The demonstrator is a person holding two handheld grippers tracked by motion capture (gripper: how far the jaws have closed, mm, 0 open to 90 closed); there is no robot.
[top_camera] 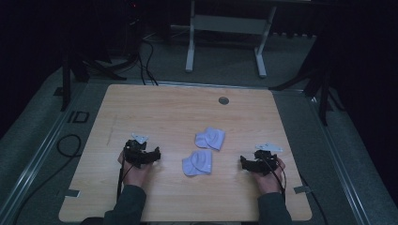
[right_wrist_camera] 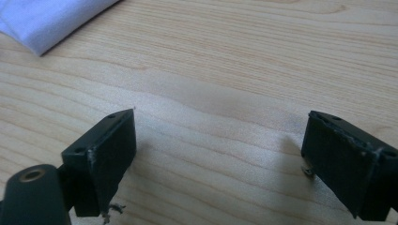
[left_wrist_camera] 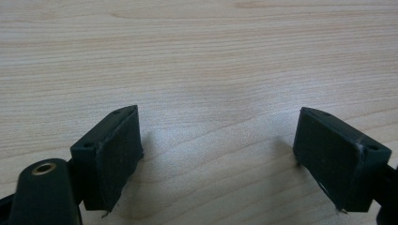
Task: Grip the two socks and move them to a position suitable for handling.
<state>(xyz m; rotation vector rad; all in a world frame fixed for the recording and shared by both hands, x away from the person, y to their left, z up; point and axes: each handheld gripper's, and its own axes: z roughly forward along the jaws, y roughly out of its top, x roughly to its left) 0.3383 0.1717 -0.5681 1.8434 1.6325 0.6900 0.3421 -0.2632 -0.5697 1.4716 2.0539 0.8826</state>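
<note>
Two pale lilac folded cloths lie mid-table in the high view: one (top_camera: 210, 138) farther back, another (top_camera: 198, 162) nearer the person. My left gripper (top_camera: 141, 153) rests on the wood to the left of them, held by a hand. Its own view has the jaws wide apart (left_wrist_camera: 218, 154) over bare wood, nothing between them. My right gripper (top_camera: 256, 161) sits to the right of the cloths. Its jaws also stand wide (right_wrist_camera: 218, 159) over bare wood, and a corner of a cloth (right_wrist_camera: 49, 18) shows at the upper left of the right gripper view.
The wooden table (top_camera: 169, 108) has a round grey cable port (top_camera: 224, 100) near its far edge. A white desk frame (top_camera: 225, 28) and cables stand on the floor beyond. Tape tabs mark the near corners (top_camera: 71, 192).
</note>
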